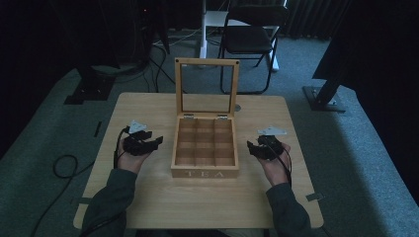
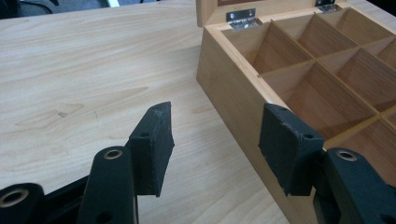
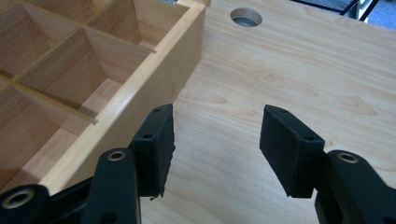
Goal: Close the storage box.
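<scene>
High view: we hold the left gripper (image 1: 148, 140) and right gripper (image 1: 257, 146) wide apart and empty, flanking the tea box (image 1: 205, 170) mid-table. Its lid (image 1: 207, 63) stands upright beyond; a careless nudge could slam it shut.

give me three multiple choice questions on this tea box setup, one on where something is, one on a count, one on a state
1. Where does the tea box stand?
A. between the two grippers
B. left of both grippers
C. on the chair

2. How many compartments does the box have?
A. four
B. six
C. nine

3. How is the lid?
A. shut flat
B. raised upright
C. lying beside the box

Answers:
1. A: the left gripper and right gripper flank it on the table.
2. C: the dividers make three rows of three.
3. B: the framed lid stands up at the back on its hinges.
</scene>
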### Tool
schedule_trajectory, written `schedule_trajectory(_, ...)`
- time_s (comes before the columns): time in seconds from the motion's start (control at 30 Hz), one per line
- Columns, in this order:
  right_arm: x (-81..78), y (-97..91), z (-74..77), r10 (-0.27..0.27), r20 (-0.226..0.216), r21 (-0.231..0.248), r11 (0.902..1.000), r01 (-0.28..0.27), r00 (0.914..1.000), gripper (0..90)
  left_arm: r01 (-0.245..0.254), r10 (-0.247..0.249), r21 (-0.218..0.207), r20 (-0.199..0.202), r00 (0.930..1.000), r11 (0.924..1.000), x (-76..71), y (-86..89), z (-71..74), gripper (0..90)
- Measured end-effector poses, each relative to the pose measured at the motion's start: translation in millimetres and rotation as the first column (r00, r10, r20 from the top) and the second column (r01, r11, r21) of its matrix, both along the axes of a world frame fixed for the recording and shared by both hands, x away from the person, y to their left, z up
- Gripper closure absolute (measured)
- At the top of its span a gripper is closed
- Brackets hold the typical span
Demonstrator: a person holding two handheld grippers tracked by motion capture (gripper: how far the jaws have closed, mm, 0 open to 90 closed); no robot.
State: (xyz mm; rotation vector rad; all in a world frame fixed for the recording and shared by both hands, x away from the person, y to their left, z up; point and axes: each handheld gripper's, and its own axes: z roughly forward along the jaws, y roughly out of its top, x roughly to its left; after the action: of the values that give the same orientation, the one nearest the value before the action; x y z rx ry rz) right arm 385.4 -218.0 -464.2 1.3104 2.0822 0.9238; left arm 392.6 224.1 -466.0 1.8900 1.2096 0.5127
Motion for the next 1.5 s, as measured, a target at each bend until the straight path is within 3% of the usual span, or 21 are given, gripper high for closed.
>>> schedule_trajectory(0.93,36.6,17.4,25.0,0.005,0.035,0.021,0.9998,-0.005,0.9994,41.1,0.037,-0.038,0.040,0.041,0.9984,0.9985,33.3,-18.0,25.1,46.1)
schedule_trajectory(1.5,56.6,24.7,41.3,0.039,0.069,0.022,0.9989,-0.041,0.9969,42.7,0.056,-0.060,0.055,0.073,0.9955,0.9969,49.8,-26.5,35.6,45.8)
